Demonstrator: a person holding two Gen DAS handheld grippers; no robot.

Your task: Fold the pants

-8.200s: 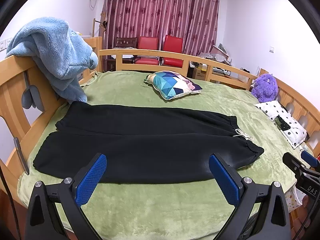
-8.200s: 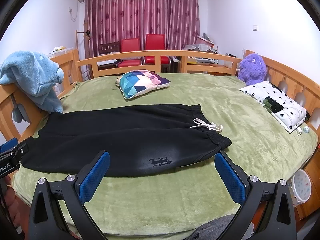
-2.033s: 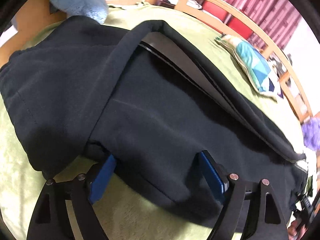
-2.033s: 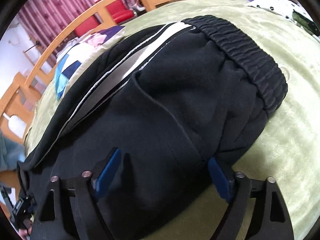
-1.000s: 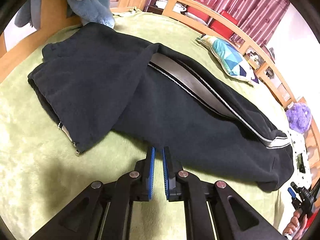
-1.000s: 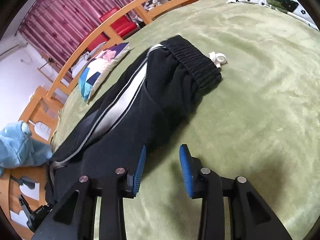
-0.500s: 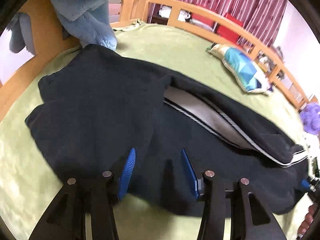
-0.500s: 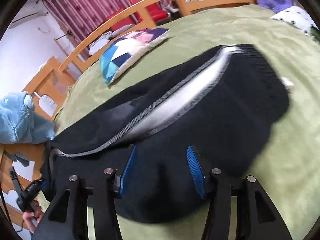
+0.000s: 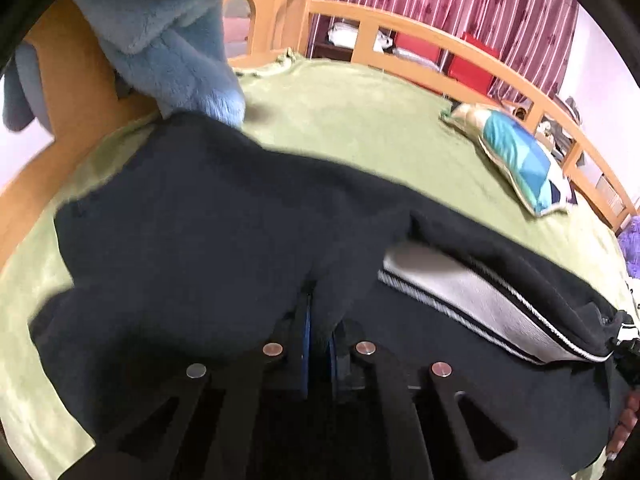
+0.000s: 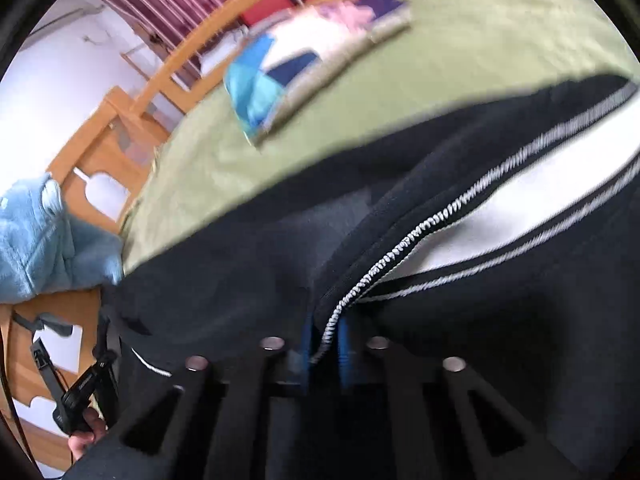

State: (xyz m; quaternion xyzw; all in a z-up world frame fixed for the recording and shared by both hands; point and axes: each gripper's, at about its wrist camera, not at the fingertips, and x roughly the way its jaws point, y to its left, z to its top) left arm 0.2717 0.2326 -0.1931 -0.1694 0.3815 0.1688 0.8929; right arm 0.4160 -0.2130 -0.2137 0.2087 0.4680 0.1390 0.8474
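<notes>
The black pants (image 9: 192,216) with a grey-white side stripe (image 9: 480,300) lie across the green bed, one leg folded over the other. My left gripper (image 9: 319,340) is shut on a pinch of black fabric near the leg end. In the right wrist view the pants (image 10: 248,272) fill the lower frame, and my right gripper (image 10: 325,344) is shut on the edge by the white-stitched stripe (image 10: 520,216). Both views are blurred.
A green blanket (image 9: 360,120) covers the bed. A blue plush blanket (image 9: 168,40) hangs on the wooden rail at the left. A blue patterned pillow (image 9: 516,156) lies at the back, before the wooden rail (image 9: 440,68). The other gripper (image 10: 88,392) shows at lower left.
Both grippers were partly open over the pants half a second ago. Now both have closed on the fabric and sit closer to it.
</notes>
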